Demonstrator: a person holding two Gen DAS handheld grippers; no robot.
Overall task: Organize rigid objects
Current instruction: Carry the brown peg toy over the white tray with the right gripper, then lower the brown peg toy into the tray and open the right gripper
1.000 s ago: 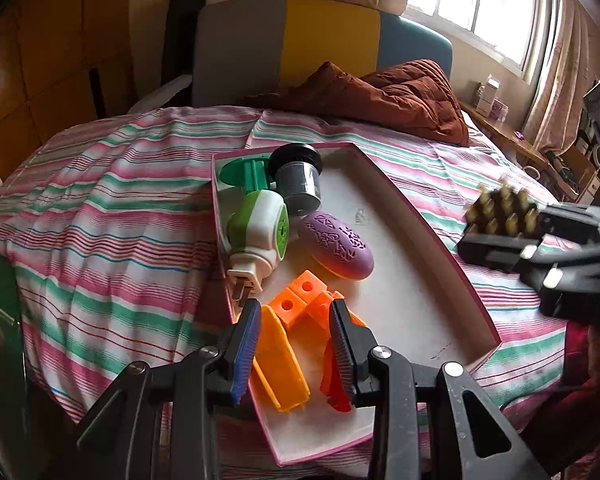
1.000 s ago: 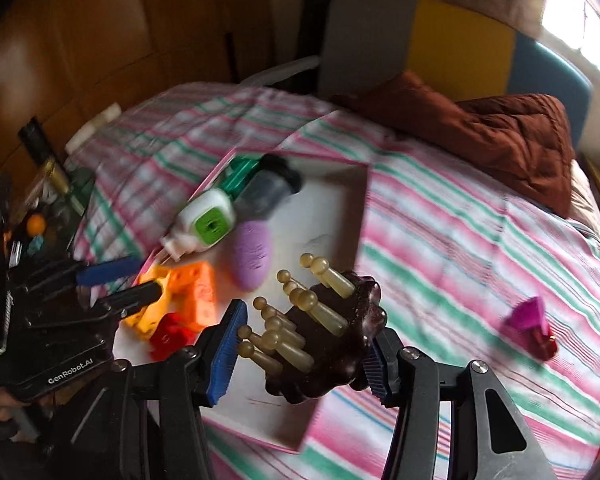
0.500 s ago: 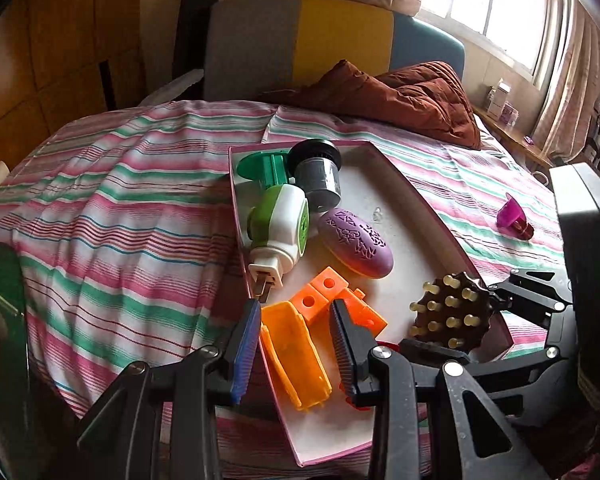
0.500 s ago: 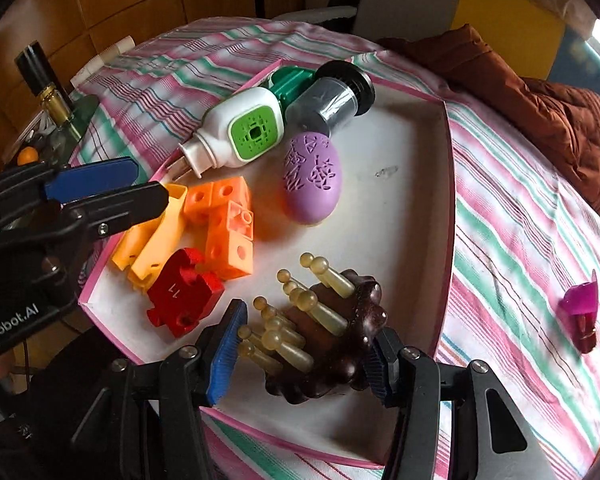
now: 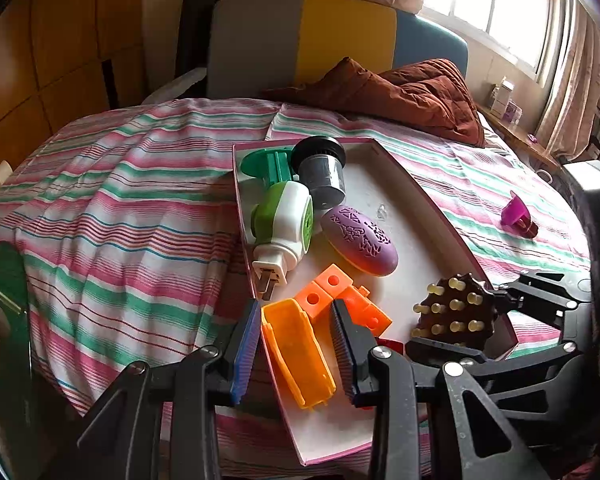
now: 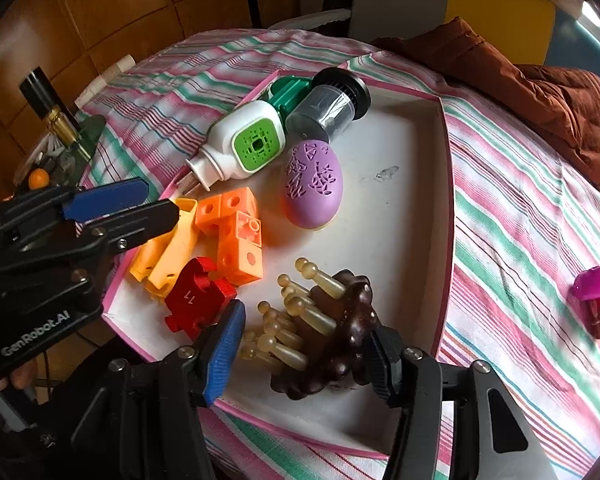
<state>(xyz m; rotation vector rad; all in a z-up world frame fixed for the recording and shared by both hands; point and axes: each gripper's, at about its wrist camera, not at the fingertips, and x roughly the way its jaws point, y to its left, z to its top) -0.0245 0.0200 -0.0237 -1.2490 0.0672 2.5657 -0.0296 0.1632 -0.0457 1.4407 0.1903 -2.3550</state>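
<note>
A shallow white tray (image 6: 416, 128) with a pink rim is seen lying on a bed covered by a pink, green and white striped sheet (image 6: 520, 216).

In the right wrist view, the right gripper (image 6: 306, 354) is seen at the lower centre of the frame, above the near end of the tray. A dark brown massage brush (image 6: 340, 340) with pale rounded pegs lies between its fingers (image 6: 224, 350). The fingers are opening: the right pad sits against the brush's dark rim, while a small gap shows between the blue left pad and the pegs, so the grip is no longer pressed. The brush rests on the tray floor near the rim.

In the left wrist view, the left gripper (image 5: 296, 354) is seen at the lower centre, its fingers set narrowly apart astride the tray's left rim, one outside and one inside. A yellow-orange plastic trough (image 5: 298, 354) lies between them; whether the pads press on it cannot be told.

Further up the tray are seen orange building cubes (image 6: 236, 236), a red puzzle piece (image 6: 196, 300), a purple patterned egg (image 6: 312, 184), a white and green plug-in device (image 6: 244, 148), a grey cylinder with a black cap (image 6: 328, 108) and a green plastic part (image 6: 290, 94).

At the right of the frame, a small magenta and dark red object (image 6: 592, 300) lies on the sheet, well apart from the tray. A rust-brown quilt (image 6: 540, 84) is bunched at the upper right.
</note>
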